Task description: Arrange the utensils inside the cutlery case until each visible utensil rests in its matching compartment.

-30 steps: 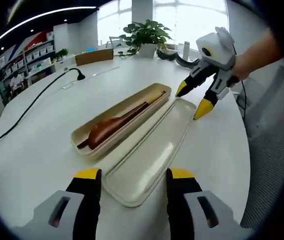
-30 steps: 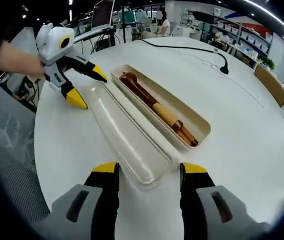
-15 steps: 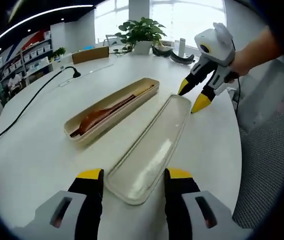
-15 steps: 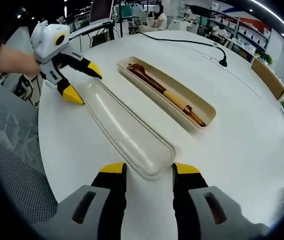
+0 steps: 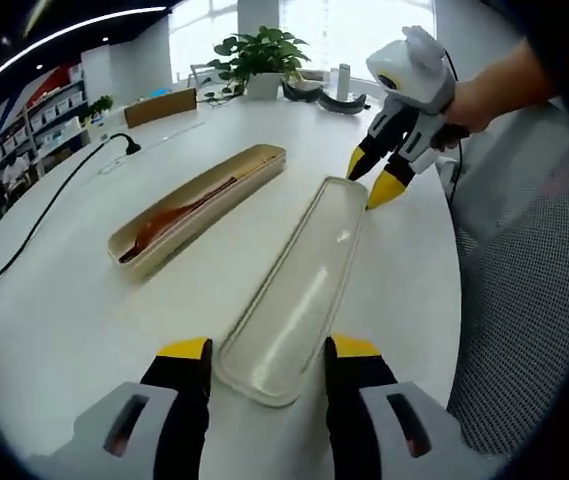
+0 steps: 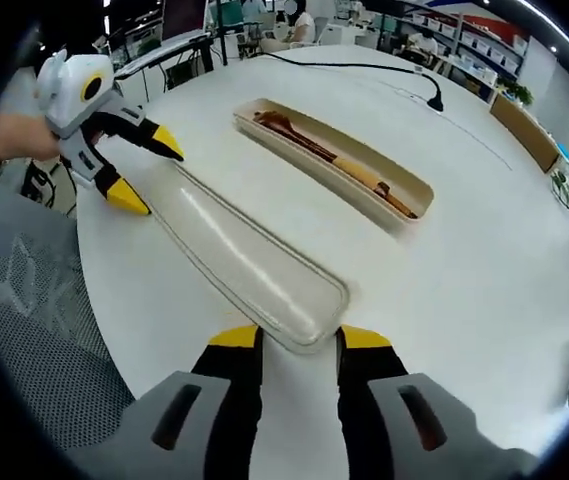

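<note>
- The left gripper (image 5: 264,362) hangs with its yellow-tipped jaws apart on either side of the near end of the long translucent lid (image 5: 299,290), which lies flat on the white round tabletop (image 5: 84,300); whether the tips touch the lid cannot be told.
- In the right gripper view, the right gripper (image 6: 286,347) sits at the lid's opposite end (image 6: 244,255), its jaws narrowly parted around the rounded tip and not clamped on it.
- Each gripper appears at the far end of the lid in the other's view, held by a person's hand (image 5: 469,100), the fingers spread.
- Beside the lid, apart from it and roughly parallel, lies the beige cutlery case (image 5: 196,207), open on top.
- Inside it rest a dark wooden spoon (image 5: 159,226) and, further along, lighter wooden utensil handles (image 6: 359,175).
- Beyond, a black power cable (image 5: 54,200) crosses the tabletop.
- A potted plant (image 5: 259,55) stands at the far edge.
</note>
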A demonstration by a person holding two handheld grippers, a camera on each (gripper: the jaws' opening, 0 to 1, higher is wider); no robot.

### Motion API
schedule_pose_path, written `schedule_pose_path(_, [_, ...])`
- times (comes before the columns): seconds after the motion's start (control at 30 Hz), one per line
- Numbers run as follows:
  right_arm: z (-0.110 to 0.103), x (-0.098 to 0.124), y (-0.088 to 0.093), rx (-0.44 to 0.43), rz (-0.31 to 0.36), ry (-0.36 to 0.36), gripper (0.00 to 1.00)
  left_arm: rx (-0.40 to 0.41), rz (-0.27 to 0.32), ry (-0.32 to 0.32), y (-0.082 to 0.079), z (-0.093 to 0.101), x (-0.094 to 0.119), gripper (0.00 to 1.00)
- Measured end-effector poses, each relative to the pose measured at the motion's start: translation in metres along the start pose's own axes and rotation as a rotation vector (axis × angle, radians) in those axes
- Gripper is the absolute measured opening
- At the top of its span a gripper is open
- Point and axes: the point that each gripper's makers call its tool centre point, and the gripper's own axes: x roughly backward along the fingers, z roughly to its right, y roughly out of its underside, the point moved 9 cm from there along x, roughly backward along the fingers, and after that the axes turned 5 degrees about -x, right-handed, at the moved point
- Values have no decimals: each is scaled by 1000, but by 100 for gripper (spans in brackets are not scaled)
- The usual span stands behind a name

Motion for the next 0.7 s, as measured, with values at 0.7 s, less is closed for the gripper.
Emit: schedule_pose_path(0.7, [-5,4,-1,-150,-37,-126,22,-200,-63,139,-16,10,-14,38])
